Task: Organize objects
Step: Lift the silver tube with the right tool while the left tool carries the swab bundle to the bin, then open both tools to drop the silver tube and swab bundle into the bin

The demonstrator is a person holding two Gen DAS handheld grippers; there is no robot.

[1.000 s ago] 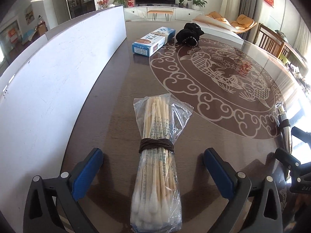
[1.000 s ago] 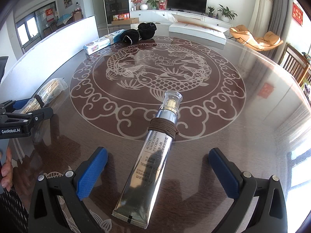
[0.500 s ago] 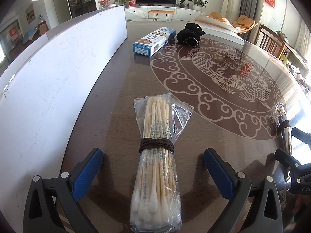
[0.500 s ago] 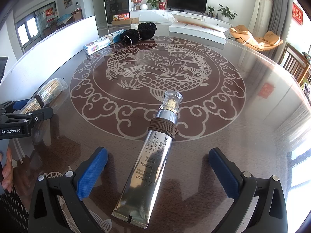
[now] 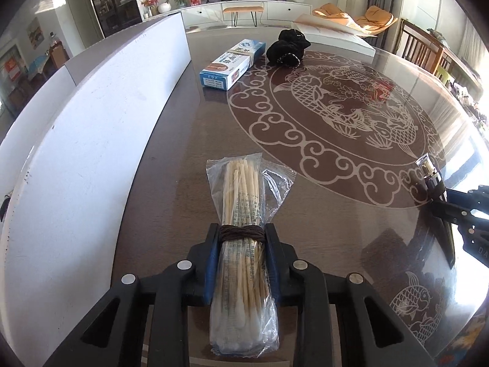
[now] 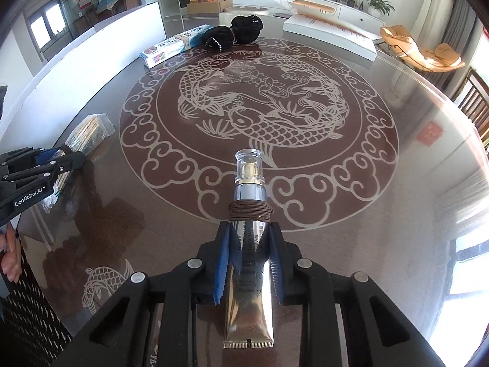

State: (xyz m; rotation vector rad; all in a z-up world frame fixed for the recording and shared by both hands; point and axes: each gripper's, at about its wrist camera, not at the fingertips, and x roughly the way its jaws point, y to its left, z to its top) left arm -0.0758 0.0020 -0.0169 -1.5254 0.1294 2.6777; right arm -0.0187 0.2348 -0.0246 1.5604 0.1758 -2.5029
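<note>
A clear bag of cotton swabs (image 5: 241,195), bound with a brown band, lies lengthwise on the dark table. My left gripper (image 5: 241,232) is shut on it just below the band. The bag (image 6: 88,130) and the left gripper (image 6: 65,157) also show at the left of the right wrist view. A silver tube (image 6: 249,183) with a clear cap and a brown band lies pointing away. My right gripper (image 6: 249,227) is closing on it, and its blue pads touch the tube's sides. The tube's cap (image 5: 429,169) and the right gripper (image 5: 458,211) appear at the right edge of the left wrist view.
A tall white board (image 5: 91,122) runs along the table's left side. At the far end lie a blue and white box (image 5: 233,62) and a black cloth bundle (image 5: 287,49). A long white box (image 6: 330,35) sits at the far edge. A person's hand (image 6: 9,260) shows at the left.
Both grippers went from wide open to closed, the left around the swab bag and the right around the silver tube. The tube has straightened to point directly away.
</note>
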